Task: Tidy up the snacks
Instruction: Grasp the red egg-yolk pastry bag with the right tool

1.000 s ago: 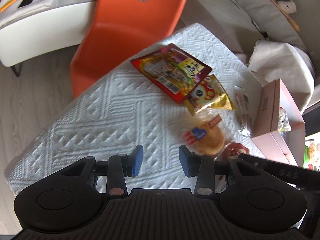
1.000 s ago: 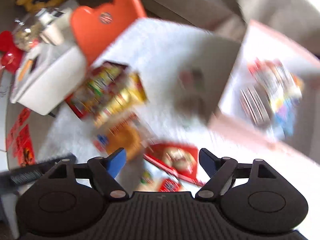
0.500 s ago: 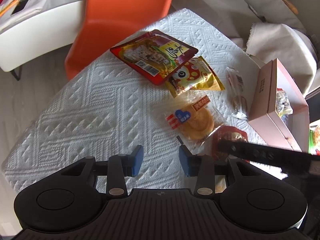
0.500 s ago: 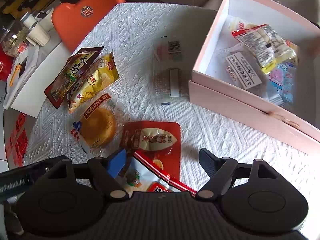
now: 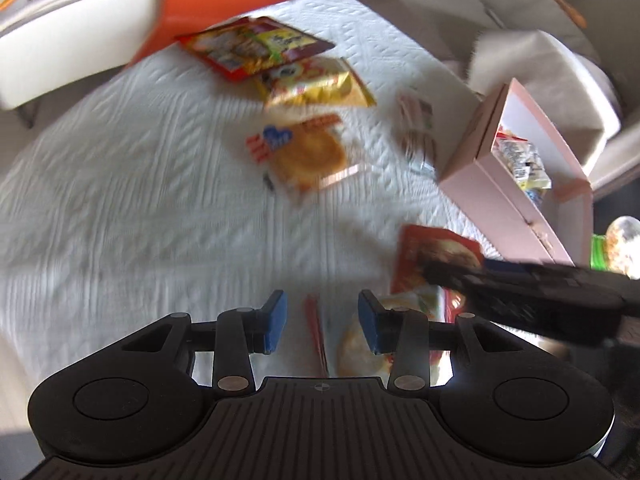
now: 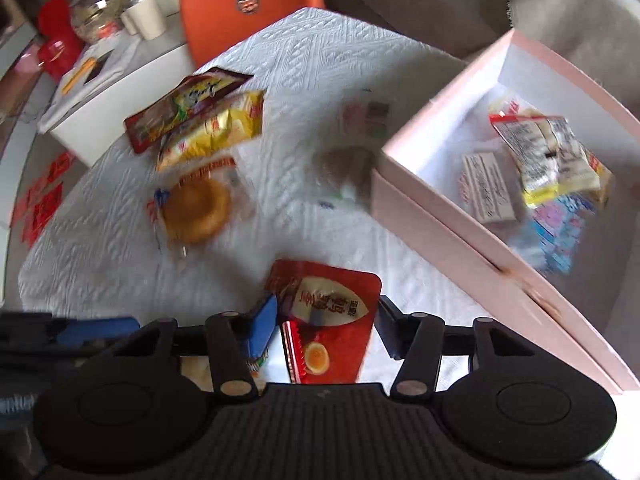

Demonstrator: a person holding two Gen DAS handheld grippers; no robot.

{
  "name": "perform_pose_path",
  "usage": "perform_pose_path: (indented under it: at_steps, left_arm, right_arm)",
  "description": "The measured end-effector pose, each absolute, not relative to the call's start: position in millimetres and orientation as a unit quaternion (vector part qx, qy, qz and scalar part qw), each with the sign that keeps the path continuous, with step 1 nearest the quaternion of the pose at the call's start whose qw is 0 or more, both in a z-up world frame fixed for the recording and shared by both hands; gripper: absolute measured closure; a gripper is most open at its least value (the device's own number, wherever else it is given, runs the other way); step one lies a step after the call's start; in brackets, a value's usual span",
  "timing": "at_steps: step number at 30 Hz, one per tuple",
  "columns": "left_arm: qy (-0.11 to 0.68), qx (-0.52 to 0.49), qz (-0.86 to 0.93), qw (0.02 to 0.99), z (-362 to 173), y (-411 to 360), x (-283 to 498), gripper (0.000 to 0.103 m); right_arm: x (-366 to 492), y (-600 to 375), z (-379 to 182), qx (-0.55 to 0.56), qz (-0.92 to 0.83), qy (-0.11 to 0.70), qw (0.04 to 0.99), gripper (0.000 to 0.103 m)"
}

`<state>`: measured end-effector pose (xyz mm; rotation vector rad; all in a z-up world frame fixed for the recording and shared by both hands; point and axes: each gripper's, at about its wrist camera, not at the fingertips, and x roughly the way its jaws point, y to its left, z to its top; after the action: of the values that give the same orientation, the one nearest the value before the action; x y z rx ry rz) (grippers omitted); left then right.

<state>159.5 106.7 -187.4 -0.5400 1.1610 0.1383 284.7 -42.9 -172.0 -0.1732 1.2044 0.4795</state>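
Note:
Snack packs lie on a white quilted tablecloth. A red pouch lies between the open fingers of my right gripper, which is low over it. The red pouch also shows in the left wrist view. A round cake in clear wrap, a yellow bag and a dark red bag lie farther off. My left gripper is open and empty above another pack. A pink box holds several snacks.
An orange chair stands at the table's far edge. A white side table with cups and a jar is at the far left. A small clear packet lies beside the pink box.
My right gripper has dropped toward the red pouch, which now lies between its fingers. My left gripper has pulled back toward the near table edge. The packs have not moved.

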Motion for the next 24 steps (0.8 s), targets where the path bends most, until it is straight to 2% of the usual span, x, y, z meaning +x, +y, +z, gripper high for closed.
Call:
perform_pose_path:
  at_steps: [13,17,24]
  left_arm:
    - [0.528,-0.325,0.202,0.758,-187,-2,102,0.059]
    - [0.513,-0.325,0.249,0.754,-168,-8,84,0.059]
    - [0.52,-0.407,0.223,0.717,-170,-14,64,0.059]
  right_arm:
    - [234,-175,-149,-0.121,0.294,0.57,0.757,0.049]
    - [232,-179,-144,-0.149,0.311,0.543,0.766,0.049]
    - [252,-141,-148,-0.146,0.363,0.523,0.757,0.049]
